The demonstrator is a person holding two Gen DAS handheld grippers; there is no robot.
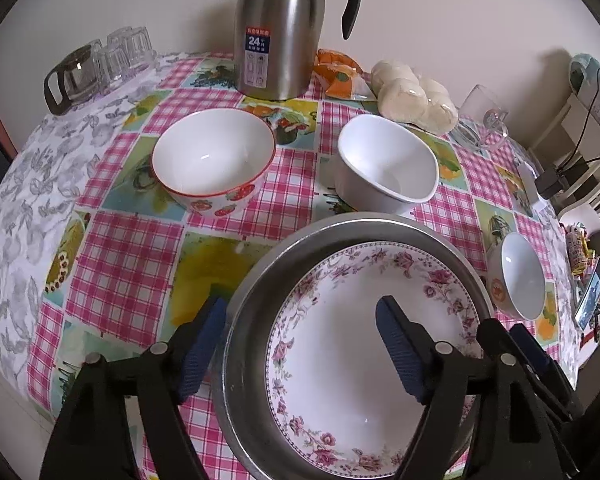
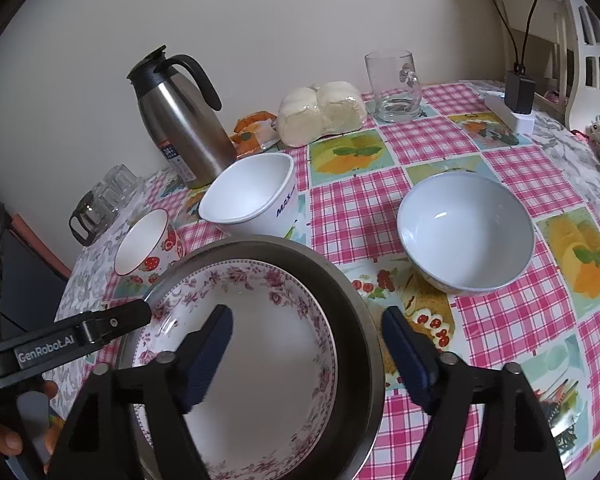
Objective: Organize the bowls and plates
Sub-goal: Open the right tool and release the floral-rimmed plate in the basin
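On the table [image 1: 132,264], the flowery plate [image 1: 340,344] sits in the metal pan [image 1: 256,280]; three bowls [image 1: 214,160] wait; both hand-held grippers [image 1: 300,344] gape, empty.

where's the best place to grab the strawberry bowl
Probably the rim of the strawberry bowl, coming from above with one finger inside and one outside. It stands upright and open, with thin walls; its body looks too wide to span. The near rim faces the open left gripper.

Floral plate [image 2: 260,360] lies inside the metal pan [image 2: 352,304].
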